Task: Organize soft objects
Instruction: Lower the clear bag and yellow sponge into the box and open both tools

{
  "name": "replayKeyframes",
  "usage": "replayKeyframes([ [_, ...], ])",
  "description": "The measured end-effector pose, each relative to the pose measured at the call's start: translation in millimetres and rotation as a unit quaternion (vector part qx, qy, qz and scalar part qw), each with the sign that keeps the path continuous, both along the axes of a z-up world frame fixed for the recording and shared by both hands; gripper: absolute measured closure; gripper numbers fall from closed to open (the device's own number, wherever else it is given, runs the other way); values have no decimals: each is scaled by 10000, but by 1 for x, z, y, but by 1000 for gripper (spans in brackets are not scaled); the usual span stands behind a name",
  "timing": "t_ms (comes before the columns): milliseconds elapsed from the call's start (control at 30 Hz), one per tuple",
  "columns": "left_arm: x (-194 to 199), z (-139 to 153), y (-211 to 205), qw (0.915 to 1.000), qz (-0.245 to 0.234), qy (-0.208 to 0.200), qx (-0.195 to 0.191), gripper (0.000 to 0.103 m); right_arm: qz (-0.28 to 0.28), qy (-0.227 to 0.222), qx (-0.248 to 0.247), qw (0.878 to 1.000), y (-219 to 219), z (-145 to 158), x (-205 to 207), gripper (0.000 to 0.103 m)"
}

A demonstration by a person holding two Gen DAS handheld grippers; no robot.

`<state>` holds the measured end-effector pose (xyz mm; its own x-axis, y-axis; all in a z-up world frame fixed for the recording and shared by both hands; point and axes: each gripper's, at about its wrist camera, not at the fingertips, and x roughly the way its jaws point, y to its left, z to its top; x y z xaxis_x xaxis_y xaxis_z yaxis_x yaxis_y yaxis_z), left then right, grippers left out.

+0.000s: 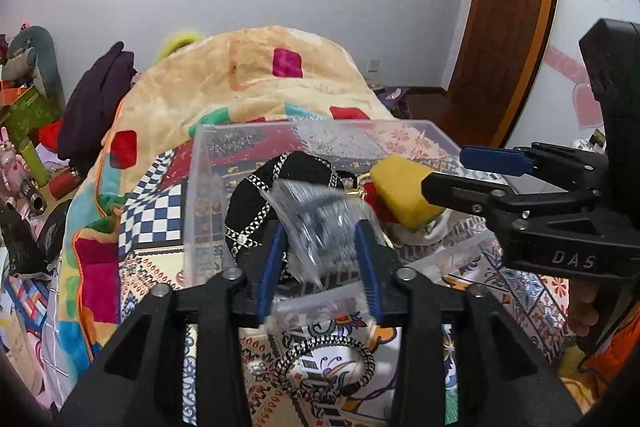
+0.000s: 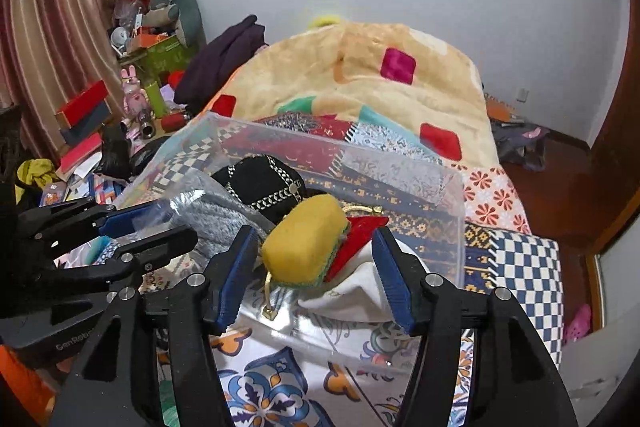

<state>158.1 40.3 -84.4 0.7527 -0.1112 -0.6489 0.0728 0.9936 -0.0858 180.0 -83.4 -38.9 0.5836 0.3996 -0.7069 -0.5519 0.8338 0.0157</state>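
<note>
The clear plastic bag (image 1: 320, 223) between the left hand-held gripper's (image 1: 320, 255) blue pads is smeared by motion blur, so its grey knitted contents read only as a dark shimmer in the left wrist view; in the right wrist view the same bag (image 2: 208, 215) shows grey ribbed knit. Both hand-held grippers are cut off below their finger bases. The left one points forward over the near rim of the clear plastic box (image 1: 208, 163) on the bed (image 1: 520, 299), its pads pressed against the bag's sides. The right hand-held gripper (image 2: 316, 267) reaches in from the right with its jaws spread wide, gripping nothing; the yellow sponge-like block (image 2: 304, 247) lies between them, though contact is unclear. Inside the box sit a black rounded cap with silver chain trim (image 1: 280, 183), a red fabric piece (image 2: 360, 243) and white cloth (image 2: 352, 291). A fleecy cream blanket with coloured squares (image 1: 260, 79) is heaped behind.
</note>
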Motion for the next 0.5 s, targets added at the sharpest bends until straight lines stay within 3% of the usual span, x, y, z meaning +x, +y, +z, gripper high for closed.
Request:
replayKeyframes([
  [67,-7,7,1,9999,8,-129,-8,51,11,-53,43,10000,-3,4,-5,46],
  [200,-23,20,1,9994,-5,-344,-44,41,50,-260,167,9995,-10,16,-21,32],
  [333,-37,32,0,9987,-11,-514,-42,33,137,-392,252,9988,-15,25,-35,30],
  [400,-49,38,-1,9979,38,-641,-18,24,183,-408,316,9985,-18,28,-44,23],
  [500,-63,42,-1,9972,104,-740,31,13,264,-404,352,9982,-20,26,-57,19],
])
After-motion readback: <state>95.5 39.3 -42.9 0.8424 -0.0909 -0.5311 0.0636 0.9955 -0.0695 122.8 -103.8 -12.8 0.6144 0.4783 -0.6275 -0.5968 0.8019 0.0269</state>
